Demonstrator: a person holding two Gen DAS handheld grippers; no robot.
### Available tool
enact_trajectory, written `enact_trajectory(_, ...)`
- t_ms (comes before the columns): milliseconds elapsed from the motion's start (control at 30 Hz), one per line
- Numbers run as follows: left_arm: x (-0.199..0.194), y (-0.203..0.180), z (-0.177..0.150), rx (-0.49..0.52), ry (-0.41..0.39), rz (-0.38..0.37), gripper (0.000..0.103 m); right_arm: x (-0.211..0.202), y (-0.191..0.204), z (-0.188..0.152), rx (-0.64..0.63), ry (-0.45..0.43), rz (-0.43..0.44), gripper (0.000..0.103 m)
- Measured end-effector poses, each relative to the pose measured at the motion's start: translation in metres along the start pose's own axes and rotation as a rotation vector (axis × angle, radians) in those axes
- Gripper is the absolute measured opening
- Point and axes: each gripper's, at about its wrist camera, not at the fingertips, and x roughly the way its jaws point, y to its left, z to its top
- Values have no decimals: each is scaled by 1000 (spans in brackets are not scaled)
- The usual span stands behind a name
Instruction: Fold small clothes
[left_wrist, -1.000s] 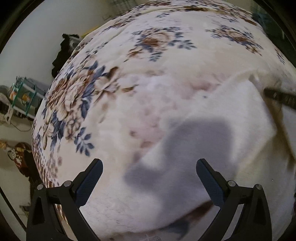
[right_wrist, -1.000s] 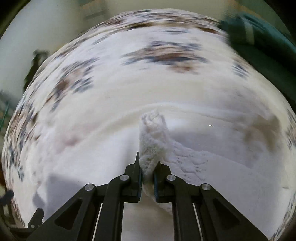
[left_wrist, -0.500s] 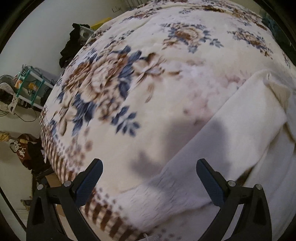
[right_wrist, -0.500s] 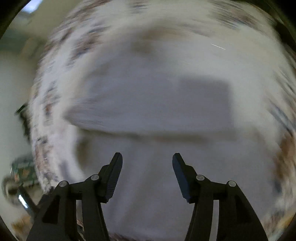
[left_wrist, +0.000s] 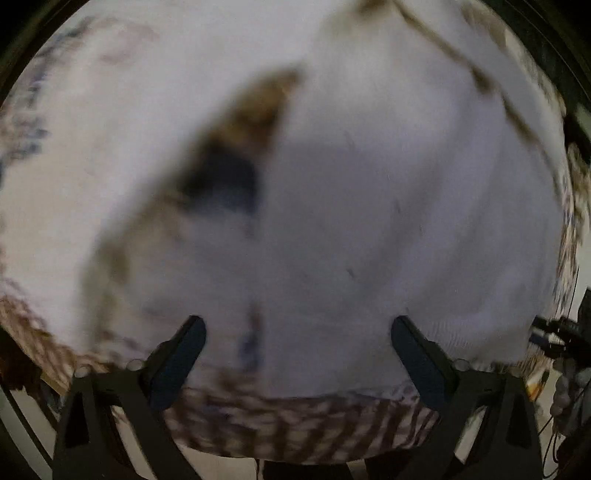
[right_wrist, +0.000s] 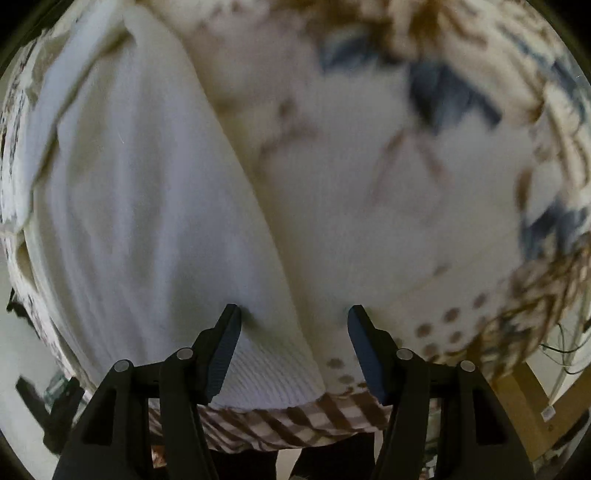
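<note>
A white knit garment (right_wrist: 140, 206) lies on a cream floral blanket (right_wrist: 406, 177); its ribbed hem reaches the blanket's near edge. In the left wrist view the same white garment (left_wrist: 388, 221) fills most of the blurred frame. My right gripper (right_wrist: 293, 332) is open and empty, its jaws straddling the garment's right edge near the hem. My left gripper (left_wrist: 297, 350) is open wide and empty, low over the garment near the blanket's front edge.
The blanket's brown checked border (right_wrist: 295, 417) hangs over the near edge of the bed. A wooden frame piece (right_wrist: 528, 391) and cables show at lower right. Dark gear and cables (left_wrist: 565, 332) sit beyond the bed's right side.
Both grippers swung down toward the near edge of the bed. The right gripper, shut on the garment a second ago, let go and is open. The left stayed open.
</note>
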Motion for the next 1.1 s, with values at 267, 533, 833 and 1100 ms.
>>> enact_trajectory(267,0,-12,-18,58,-36,35,8,3,-17,-51,-65,-7,12,6)
enact_trajectory(533,9,-1,-19,50,-20,30,9,-8,-54,-82,-33,-31,-109,3)
enact_trajectory(833,-89,54,-16,-144,-232,-8,23,-46,-33,-110,-155,-39,-168,60)
enact_trajectory(1100,-77,183,-15,-412,-259,128,96,-93,9,-162,-230,-191,-19,71)
